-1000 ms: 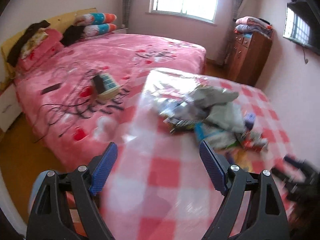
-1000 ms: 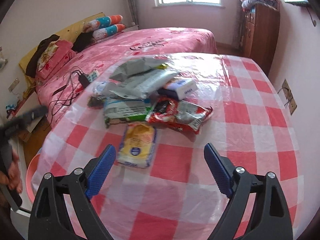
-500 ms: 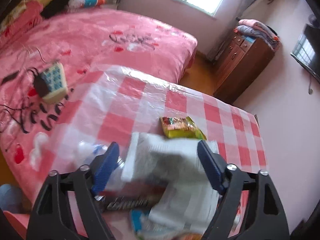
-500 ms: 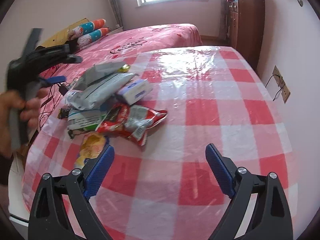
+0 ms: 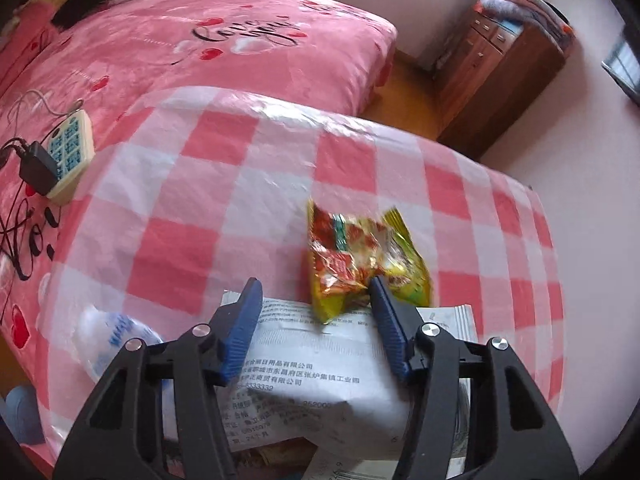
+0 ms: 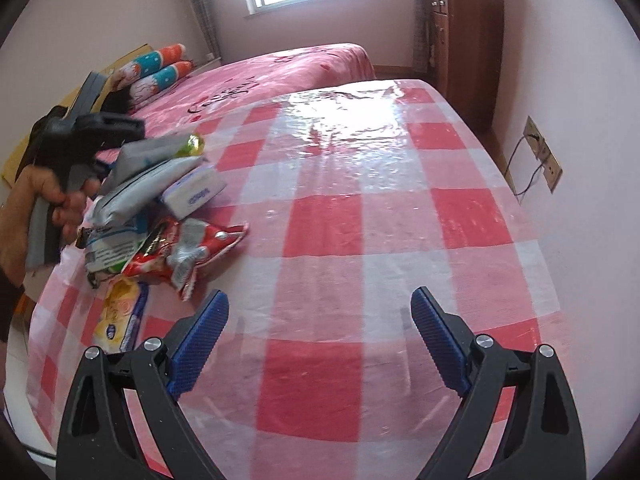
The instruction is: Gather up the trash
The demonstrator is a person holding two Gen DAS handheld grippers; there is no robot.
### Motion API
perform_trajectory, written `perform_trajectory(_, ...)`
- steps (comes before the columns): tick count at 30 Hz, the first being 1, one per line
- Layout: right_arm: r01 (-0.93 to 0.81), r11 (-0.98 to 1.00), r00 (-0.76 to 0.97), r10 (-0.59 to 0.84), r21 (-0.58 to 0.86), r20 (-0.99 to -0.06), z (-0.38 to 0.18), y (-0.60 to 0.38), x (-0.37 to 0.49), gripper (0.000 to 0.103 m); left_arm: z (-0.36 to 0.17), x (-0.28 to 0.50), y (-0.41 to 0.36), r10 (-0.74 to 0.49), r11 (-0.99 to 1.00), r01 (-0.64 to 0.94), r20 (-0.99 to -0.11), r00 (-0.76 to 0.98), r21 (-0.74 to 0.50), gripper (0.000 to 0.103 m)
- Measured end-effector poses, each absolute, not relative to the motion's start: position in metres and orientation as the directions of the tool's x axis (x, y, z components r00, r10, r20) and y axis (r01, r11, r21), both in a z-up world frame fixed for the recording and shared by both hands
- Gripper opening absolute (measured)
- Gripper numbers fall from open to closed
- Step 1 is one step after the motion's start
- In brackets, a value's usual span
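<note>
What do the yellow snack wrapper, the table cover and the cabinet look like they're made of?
Yellow snack wrapper: probably thin plastic or foil film; crinkled, glossy, printed.
Table cover: apparently checked cloth under clear plastic; wrinkly glare.
Cabinet: seemingly brown wood or veneer, slightly shiny.

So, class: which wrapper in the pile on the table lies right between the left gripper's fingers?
The white printed packet lies between the closing left gripper; the yellow-red snack bag lies past its fingertips.
</note>
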State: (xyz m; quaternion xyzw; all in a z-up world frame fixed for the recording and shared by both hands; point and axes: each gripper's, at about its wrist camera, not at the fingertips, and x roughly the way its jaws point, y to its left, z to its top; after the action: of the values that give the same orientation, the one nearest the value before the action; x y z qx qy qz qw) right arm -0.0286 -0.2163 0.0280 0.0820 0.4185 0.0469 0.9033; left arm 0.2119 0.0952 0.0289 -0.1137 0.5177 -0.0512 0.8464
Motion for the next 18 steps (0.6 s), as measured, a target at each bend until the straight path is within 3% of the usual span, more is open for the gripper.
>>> perform_trajectory(14, -0.058, 0.976, 0.668, 0.196, 0.212, -0.718, 0.048, -0.209, -0.044, 0.091, 0.034, 0.106, 0.029, -0.363, 0.930, 0.212, -0.838, 0.408, -0.300, 0.057)
perform_trajectory(18, -0.067, 0.979, 0.673, 0.189, 0.195, -0.715, 0.052, -0.208, -0.043, 0.092, 0.049, 0.109, 0.040, -0.341, 0.939, 0.210, -0.828, 0.444, -0.274, 0.057)
